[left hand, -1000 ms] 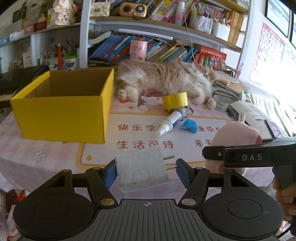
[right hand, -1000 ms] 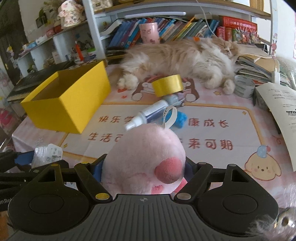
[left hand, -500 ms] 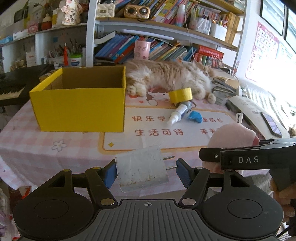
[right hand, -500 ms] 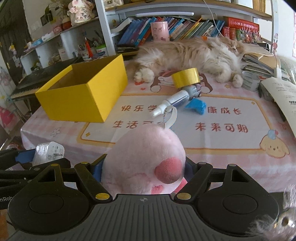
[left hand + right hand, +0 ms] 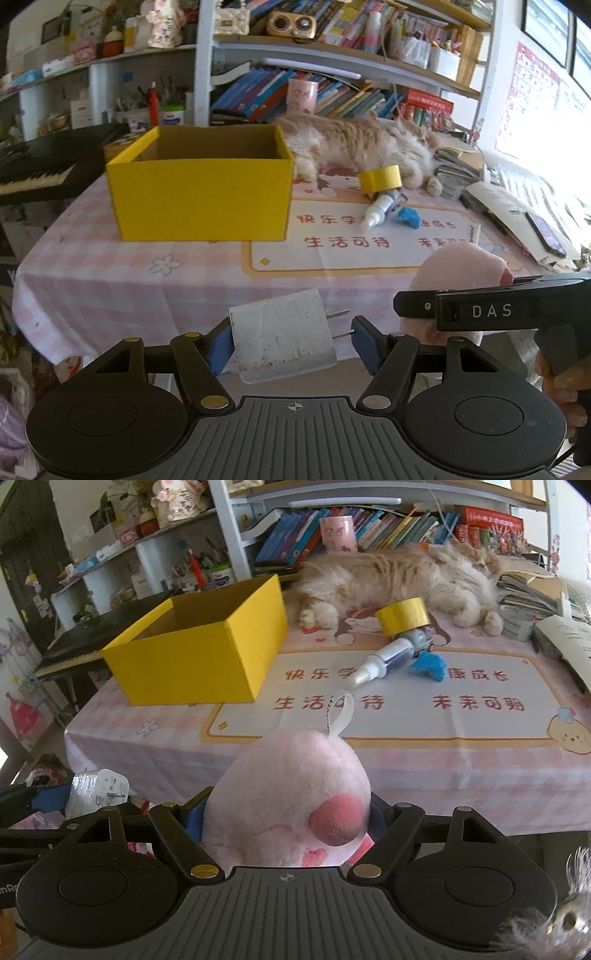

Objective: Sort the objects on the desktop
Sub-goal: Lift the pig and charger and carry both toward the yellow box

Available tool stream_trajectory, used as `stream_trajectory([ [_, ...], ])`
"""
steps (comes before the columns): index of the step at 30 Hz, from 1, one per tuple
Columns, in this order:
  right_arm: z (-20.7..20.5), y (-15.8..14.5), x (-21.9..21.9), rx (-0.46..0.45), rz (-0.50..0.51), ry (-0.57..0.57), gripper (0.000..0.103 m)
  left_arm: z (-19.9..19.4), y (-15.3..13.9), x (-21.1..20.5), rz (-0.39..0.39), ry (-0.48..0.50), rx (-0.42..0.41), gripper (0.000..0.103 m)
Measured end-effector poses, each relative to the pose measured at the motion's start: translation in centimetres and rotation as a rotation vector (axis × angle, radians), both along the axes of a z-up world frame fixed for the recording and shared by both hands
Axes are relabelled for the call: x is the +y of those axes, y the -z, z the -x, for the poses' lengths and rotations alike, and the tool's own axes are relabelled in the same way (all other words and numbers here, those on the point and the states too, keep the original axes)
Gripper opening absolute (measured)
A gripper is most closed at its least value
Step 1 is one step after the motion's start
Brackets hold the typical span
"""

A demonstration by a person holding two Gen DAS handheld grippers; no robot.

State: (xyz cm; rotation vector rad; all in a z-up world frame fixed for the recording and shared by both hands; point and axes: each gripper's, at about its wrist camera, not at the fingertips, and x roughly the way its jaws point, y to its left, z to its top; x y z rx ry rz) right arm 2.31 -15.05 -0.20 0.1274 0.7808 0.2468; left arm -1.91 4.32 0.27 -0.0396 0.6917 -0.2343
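Observation:
My left gripper (image 5: 291, 341) is shut on a white plug adapter (image 5: 282, 339), its two prongs pointing right. My right gripper (image 5: 286, 821) is shut on a pink plush toy (image 5: 291, 797) with a white loop tag; that toy (image 5: 461, 271) and the right gripper's black arm also show at the right of the left wrist view. Both grippers hang off the near edge of the table. On the table stand an open yellow box (image 5: 201, 192), a yellow tape roll (image 5: 380, 179), a white bottle (image 5: 380, 208) and a blue scrap (image 5: 408, 218).
A fluffy cat (image 5: 365, 146) lies along the back of the table behind the tape roll. Books and a phone (image 5: 545, 234) sit at the right edge. A keyboard (image 5: 33, 173) stands left of the table, with crowded shelves behind. A pink checked cloth and printed mat (image 5: 406, 701) cover the table.
Both grippers have pulled back from the table with their objects still held; the box, tape and bottle now look smaller and farther, and the table's near edge has come into view.

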Motion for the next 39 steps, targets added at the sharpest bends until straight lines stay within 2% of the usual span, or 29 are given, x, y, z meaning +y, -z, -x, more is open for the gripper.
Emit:
stream_trajectory([
  [20, 0.4, -0.1, 4.7, -0.005, 0.028, -0.129, 0.077, 1.5, 0.0, 3.7, 0.022, -0.1, -0.011, 0.067],
  [39, -0.8, 0.3, 6.1, 0.032, 0.049, -0.192, 0.077, -0.1, 0.7, 4.0, 0.041, -0.104, 0.03, 0.067],
])
